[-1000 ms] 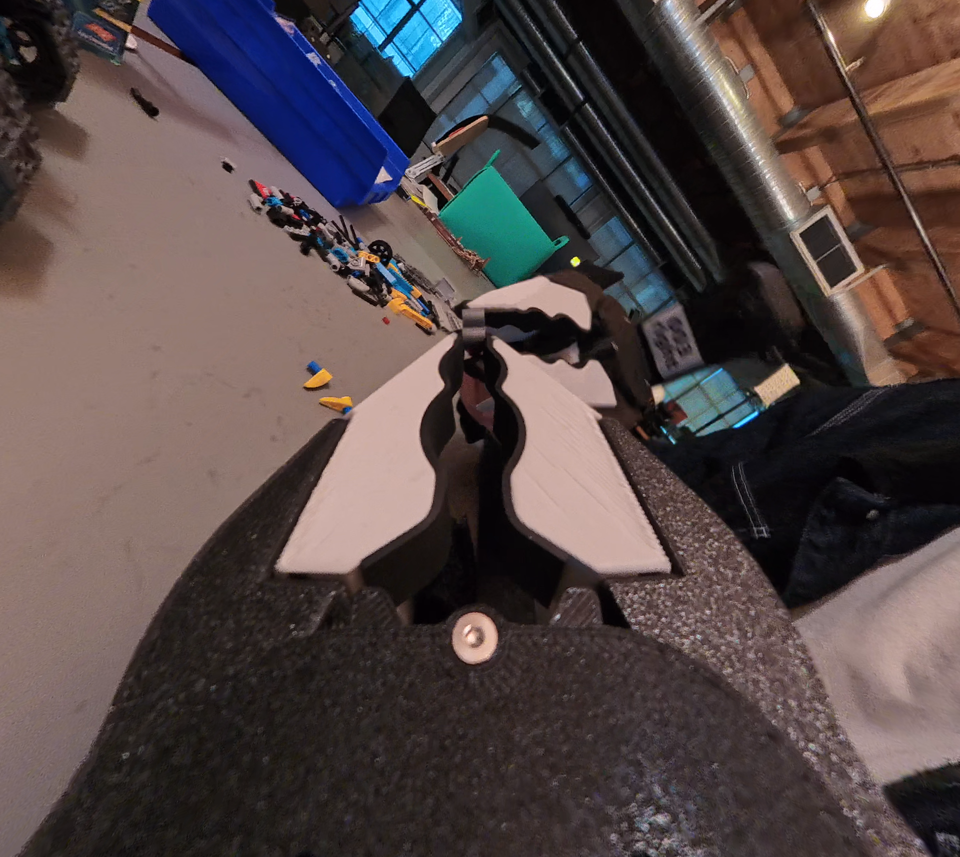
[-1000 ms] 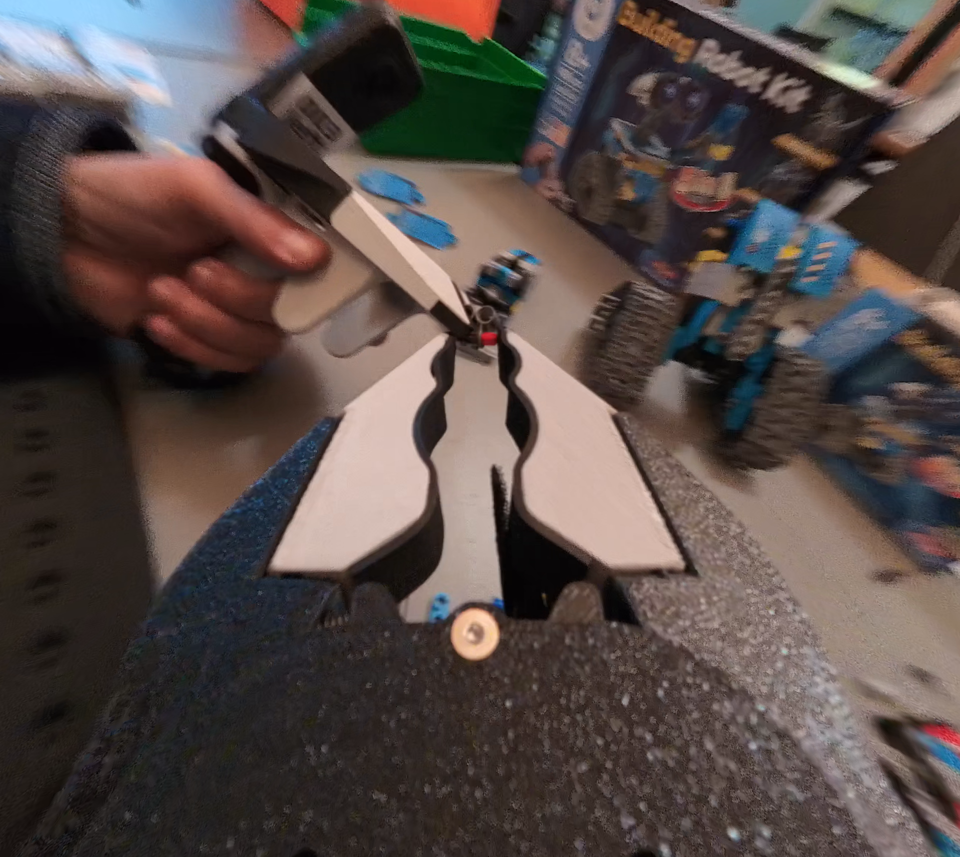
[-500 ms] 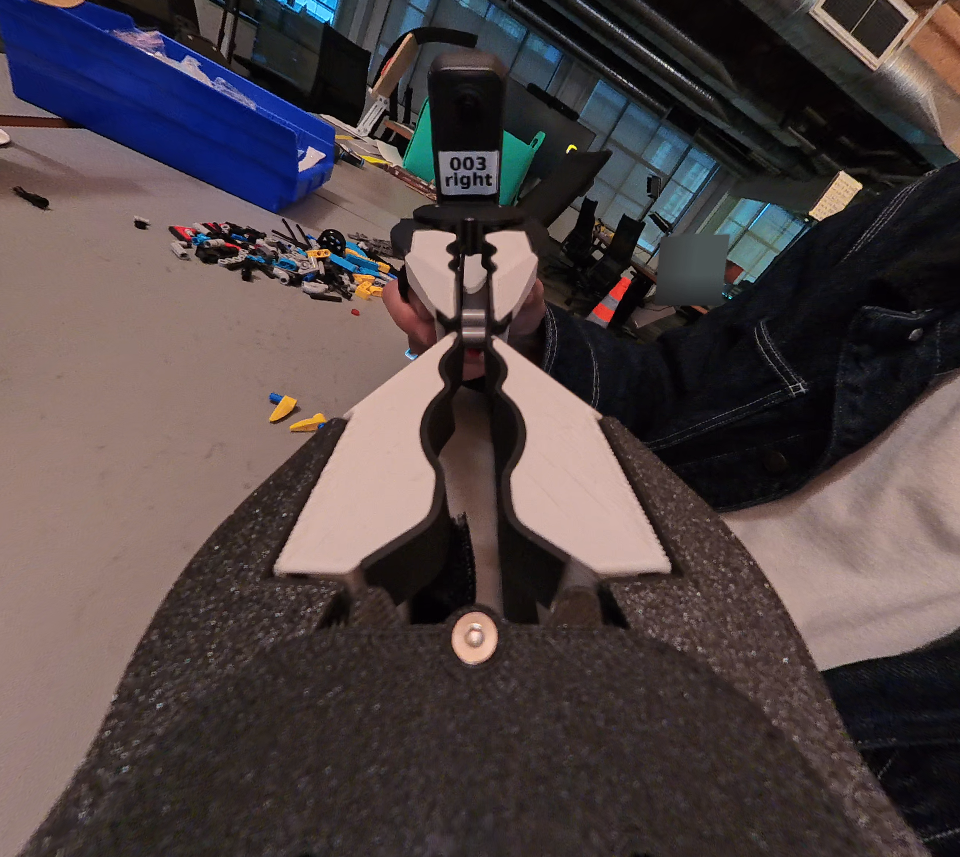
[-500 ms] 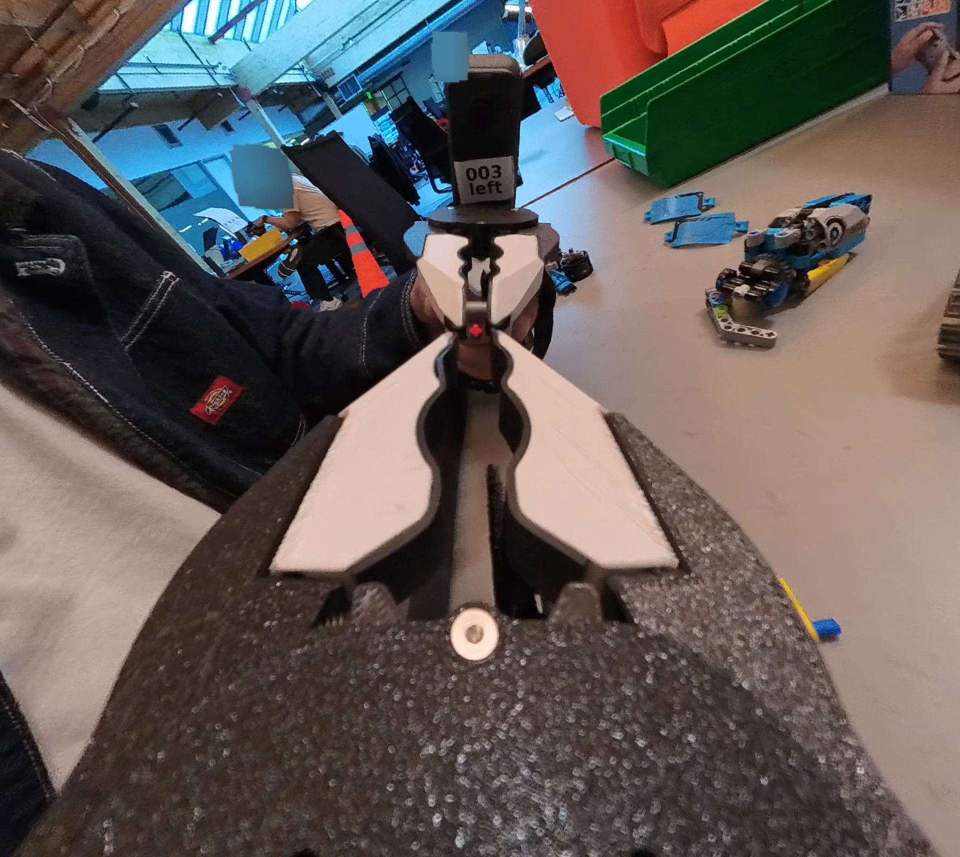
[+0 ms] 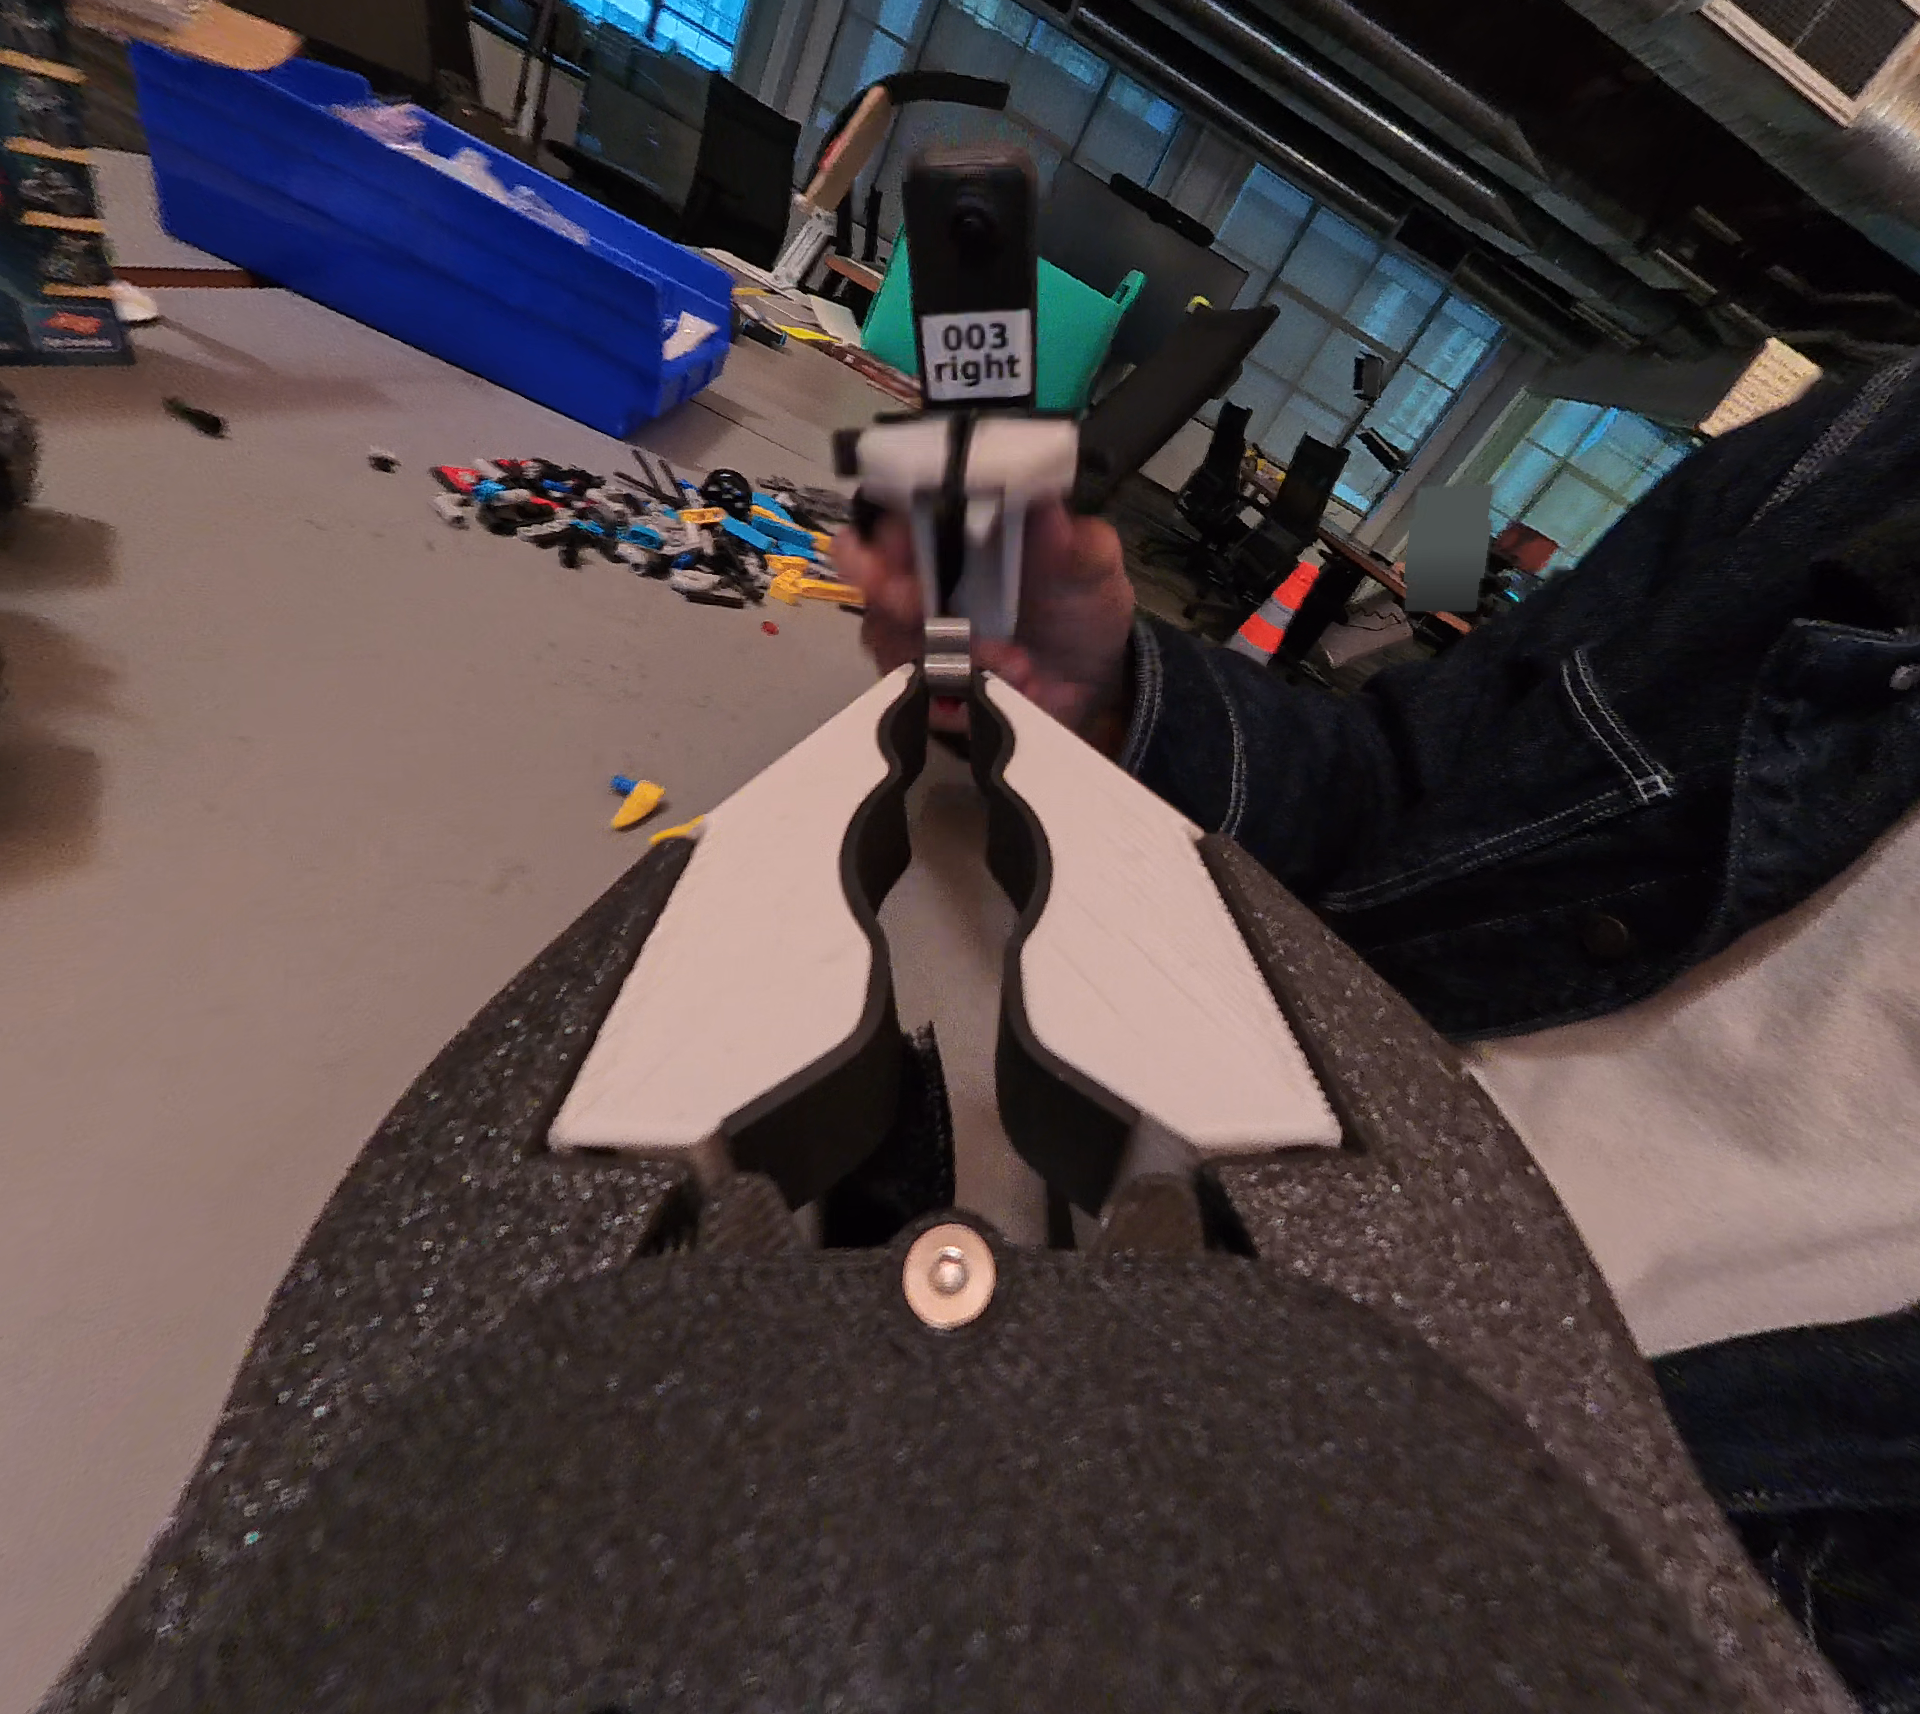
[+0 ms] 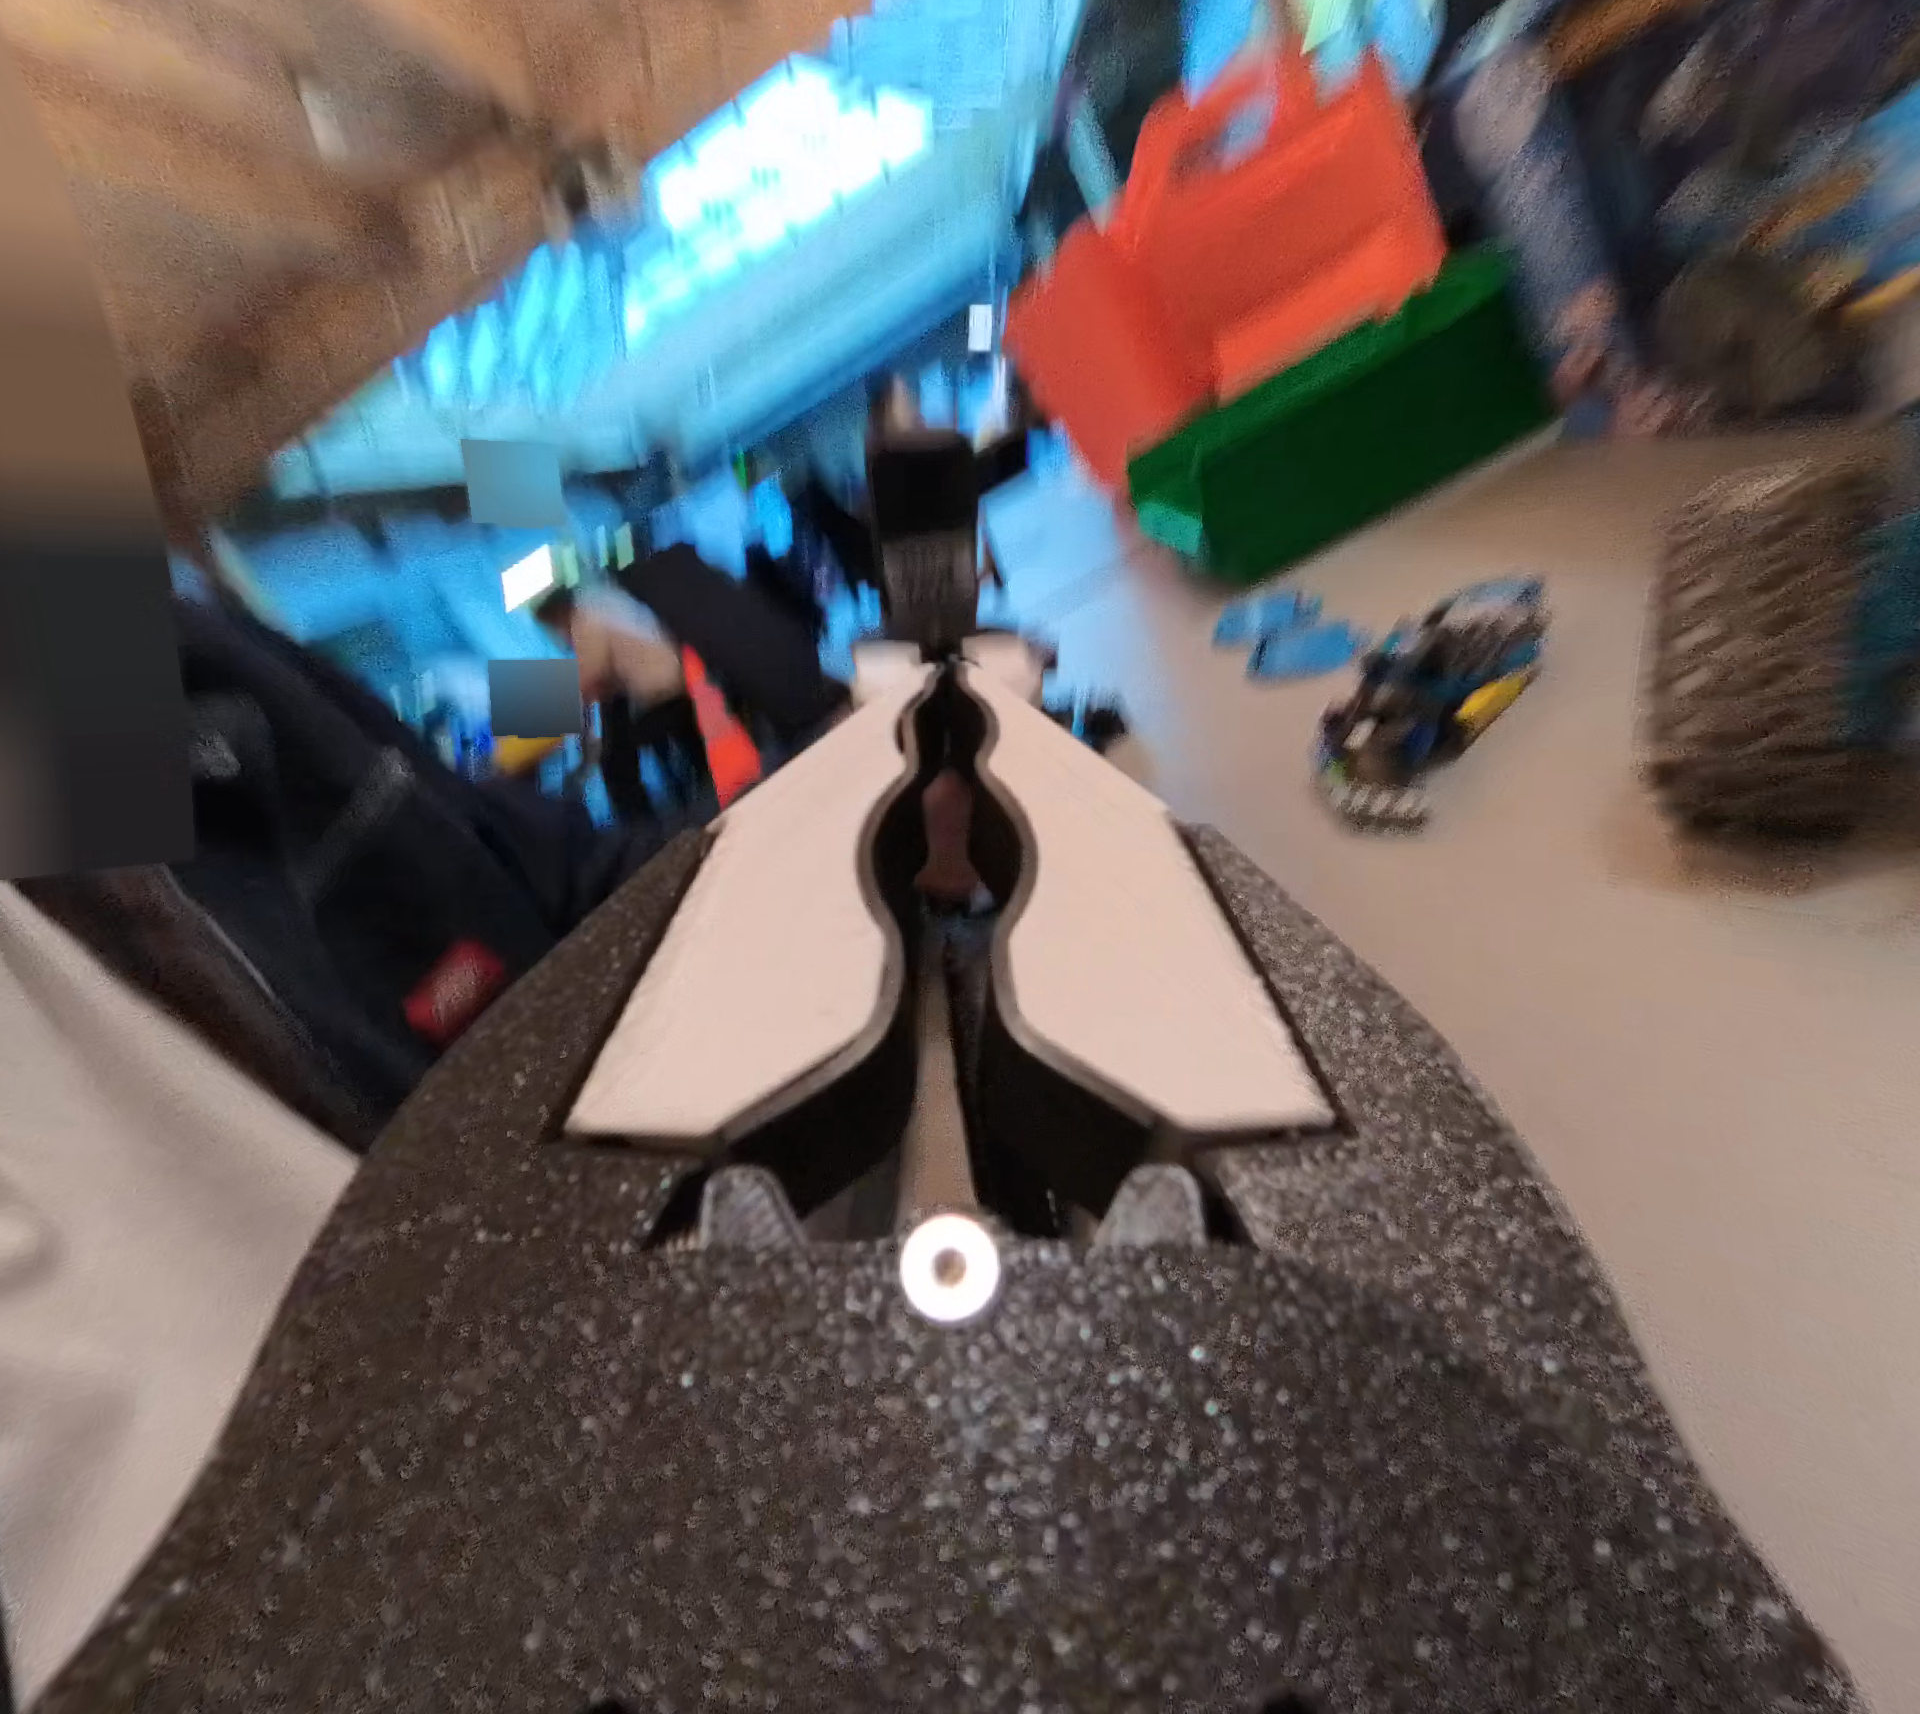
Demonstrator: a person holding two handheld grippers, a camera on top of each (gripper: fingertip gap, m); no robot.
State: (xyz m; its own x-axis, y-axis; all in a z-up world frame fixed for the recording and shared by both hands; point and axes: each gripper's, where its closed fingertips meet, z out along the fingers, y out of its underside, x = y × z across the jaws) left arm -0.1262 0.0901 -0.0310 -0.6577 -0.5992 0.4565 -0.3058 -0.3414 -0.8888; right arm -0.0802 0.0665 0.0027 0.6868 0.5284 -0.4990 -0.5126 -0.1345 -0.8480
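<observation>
Left tool (image 5: 948,696) pinches a small grey piece (image 5: 945,648); right tool (image 6: 943,677), tips together, meets it.

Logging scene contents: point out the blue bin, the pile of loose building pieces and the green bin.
blue bin (image 5: 416,251), left wrist view, front wall.
pile of loose building pieces (image 5: 644,521), left wrist view, middle.
green bin (image 6: 1340,438), right wrist view, side wall.

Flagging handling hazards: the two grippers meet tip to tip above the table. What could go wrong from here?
1. The small grey part sits at the very tips of the left gripper; a slip could drop it toward the pile of loose parts.
2. The right wrist view is blurred, so the right gripper may be moving fast and knock it.
</observation>
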